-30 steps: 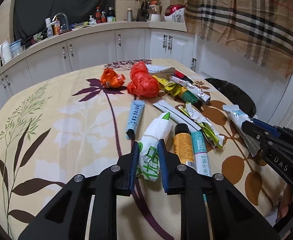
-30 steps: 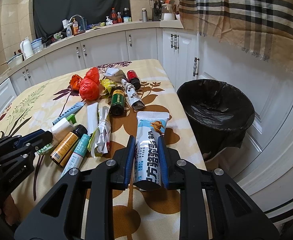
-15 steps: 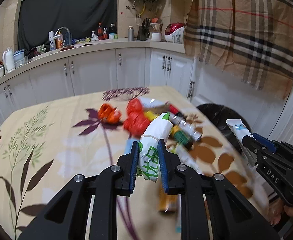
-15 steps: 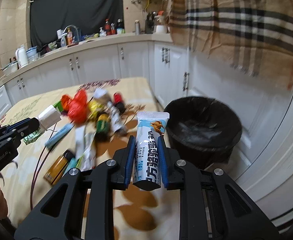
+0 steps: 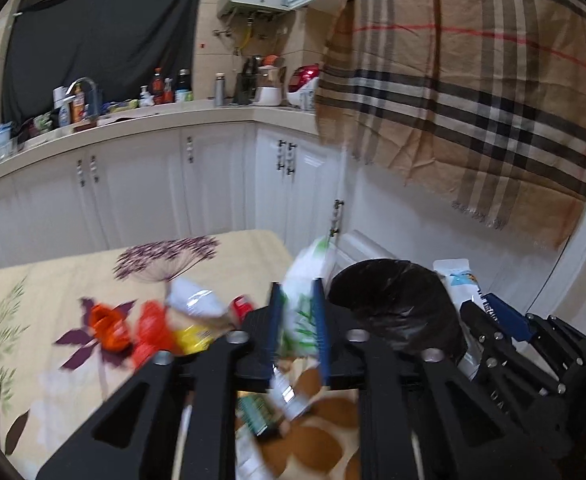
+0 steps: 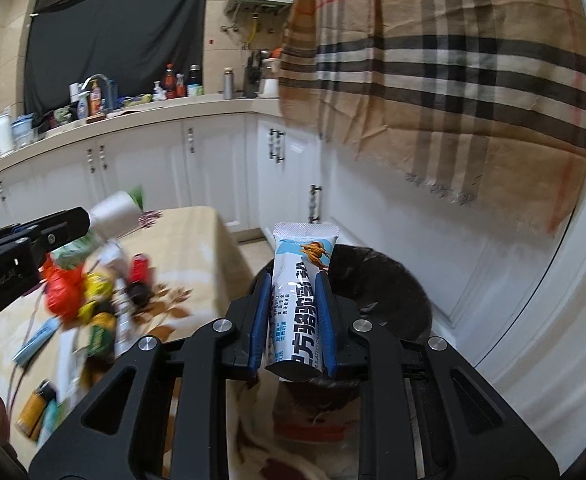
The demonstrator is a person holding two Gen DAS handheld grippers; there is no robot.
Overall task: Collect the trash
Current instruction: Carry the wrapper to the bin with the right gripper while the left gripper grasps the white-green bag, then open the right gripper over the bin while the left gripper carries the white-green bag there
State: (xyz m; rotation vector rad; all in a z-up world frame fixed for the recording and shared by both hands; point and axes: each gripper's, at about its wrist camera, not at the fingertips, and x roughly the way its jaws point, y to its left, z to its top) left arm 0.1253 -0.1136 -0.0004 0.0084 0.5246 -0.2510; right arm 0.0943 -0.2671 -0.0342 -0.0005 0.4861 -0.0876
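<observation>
Beside white cabinets (image 5: 141, 192), floral tablecloth (image 5: 29, 300), black bin (image 6: 385, 280)

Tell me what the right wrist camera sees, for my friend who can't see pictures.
The right claw grips a white and blue tube in front of a black-lined bin. At the left, the left claw holds a white and green packet over a table strewn with trash, with white kitchen cabinets behind.
</observation>
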